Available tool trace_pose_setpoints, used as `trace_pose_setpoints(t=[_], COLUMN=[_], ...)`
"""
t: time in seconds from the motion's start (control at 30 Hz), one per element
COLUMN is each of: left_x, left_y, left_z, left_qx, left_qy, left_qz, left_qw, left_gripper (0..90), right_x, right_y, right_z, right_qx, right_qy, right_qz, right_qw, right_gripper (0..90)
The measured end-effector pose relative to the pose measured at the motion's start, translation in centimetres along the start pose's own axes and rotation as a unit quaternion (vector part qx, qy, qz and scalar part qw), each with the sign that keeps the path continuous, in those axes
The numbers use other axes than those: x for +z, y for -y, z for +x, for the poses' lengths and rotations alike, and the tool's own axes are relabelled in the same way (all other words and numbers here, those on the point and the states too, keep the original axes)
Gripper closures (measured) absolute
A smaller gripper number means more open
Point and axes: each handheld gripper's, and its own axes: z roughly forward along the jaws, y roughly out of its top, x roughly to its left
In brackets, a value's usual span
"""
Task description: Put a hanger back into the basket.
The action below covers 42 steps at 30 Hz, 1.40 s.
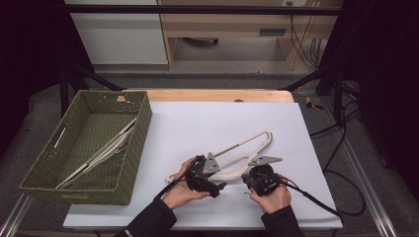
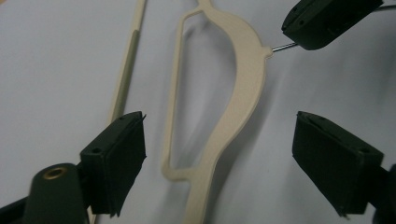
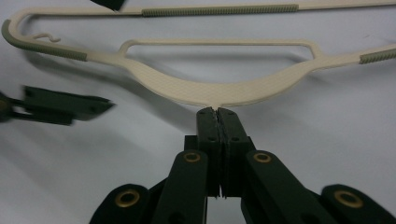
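A cream plastic hanger [image 1: 247,144] lies flat on the white sheet. My right gripper [image 3: 217,111] is shut on its thin metal hook [image 2: 284,46], right at the neck of the hanger [image 3: 210,91]; the hook itself is hidden between the pads. My left gripper [image 2: 218,121] is open, one finger on either side of the hanger's [image 2: 243,88] broad curved shoulder bar, with the pads clear of it. In the high view both grippers sit close together near the front edge, left [image 1: 217,183] and right [image 1: 247,180].
A green woven basket [image 1: 141,133] stands at the left of the table with several cream hangers [image 1: 106,148] lying in it. The white sheet [image 1: 197,118] covers the table. A black cable [image 1: 321,205] trails off to the right front.
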Motion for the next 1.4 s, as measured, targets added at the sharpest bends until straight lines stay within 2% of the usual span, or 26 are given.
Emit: trace_pose_setpoints(t=[0.1, 0.2, 0.3, 0.4, 0.47, 0.53, 0.6, 0.7, 0.77, 0.8, 0.87, 0.9, 1.03, 1.1, 1.23, 1.3, 1.4], left_x=[1.4, 2.4, 3.2, 3.6, 3.6, 3.6, 3.6, 3.4, 3.1, 2.9, 2.6, 2.3, 1.4, 0.9, -0.2, -0.7, -1.3], left_y=[-0.7, -1.4, -1.6, -1.7, -1.7, -1.7, -1.7, -1.7, -1.7, -1.8, -1.8, -1.8, -1.9, -1.9, -1.9, -2.0, -2.0], left_z=[-0.4, -0.8, -1.0, -1.0, -1.0, -1.1, -1.3, -1.4, -1.4, -1.3, -1.4, -1.3, -1.2, -1.0, -0.5, -0.2, 0.2], left_qx=[0.02, 0.05, 0.055, 0.06, 0.063, 0.072, 0.086, 0.095, 0.095, 0.101, 0.099, 0.107, 0.107, 0.102, 0.095, 0.088, 0.081], left_qy=[-0.005, -0.017, -0.016, -0.013, 0.0, 0.001, -0.006, -0.006, -0.008, -0.009, -0.011, -0.013, -0.018, -0.02, -0.03, -0.036, -0.047], left_qz=[0.006, 0.02, 0.016, 0.028, 0.033, 0.038, 0.042, 0.041, 0.034, 0.037, 0.031, 0.035, 0.026, 0.019, 0.008, 0.002, -0.004], left_qw=[0.9998, 0.9984, 0.9982, 0.9977, 0.9975, 0.9967, 0.9954, 0.9946, 0.9948, 0.9942, 0.9945, 0.9936, 0.9938, 0.9944, 0.995, 0.9954, 0.9956], left_gripper=[26.2, 35.7, 44.7, 55.2, 62.0, 68.1, 69.1, 70.3, 71.3, 71.6, 72.4, 72.7, 74.9, 76.0, 78.1, 79.0, 80.5], right_x=[-0.3, -0.7, -0.8, -0.8, -0.7, -0.6, -0.5, -0.6, -1.0, -1.3, -2.3, -2.9, -5.1, -5.7, -6.3, -6.2, -5.7], right_y=[-0.2, -0.4, -0.5, -0.5, -0.4, -0.4, -0.4, -0.3, -0.4, -0.5, -0.6, -0.5, -0.2, 0.1, 0.9, 1.2, 1.6], right_z=[0.0, 0.0, 0.0, 0.1, 0.1, 0.2, 0.2, 0.2, 0.2, 0.1, -0.3, -0.6, -2.6, -3.6, -5.4, -6.0, -6.5], right_qx=[0.001, 0.0, -0.007, -0.007, -0.01, -0.012, -0.013, -0.014, -0.015, -0.014, -0.013, -0.01, 0.009, 0.022, 0.033, 0.036, 0.027], right_qy=[-0.002, -0.003, 0.002, -0.007, -0.005, -0.006, -0.009, -0.011, -0.016, -0.016, -0.015, -0.013, -0.021, -0.023, -0.015, -0.018, -0.02], right_qz=[-0.004, -0.007, -0.007, -0.005, -0.003, -0.003, -0.001, -0.004, -0.018, -0.027, -0.054, -0.071, -0.132, -0.152, -0.176, -0.182, -0.185], right_qw=[1.0, 1.0, 1.0, 0.9999, 0.9999, 0.9999, 0.9999, 0.9998, 0.9996, 0.9994, 0.9984, 0.9974, 0.991, 0.9879, 0.9837, 0.9825, 0.9822], right_gripper=[89.8, 89.8, 89.7, 89.7, 89.6, 89.5, 89.4, 89.2, 87.5, 83.9, 77.8, 74.7, 60.1, 50.7, 36.9, 31.9, 25.9])
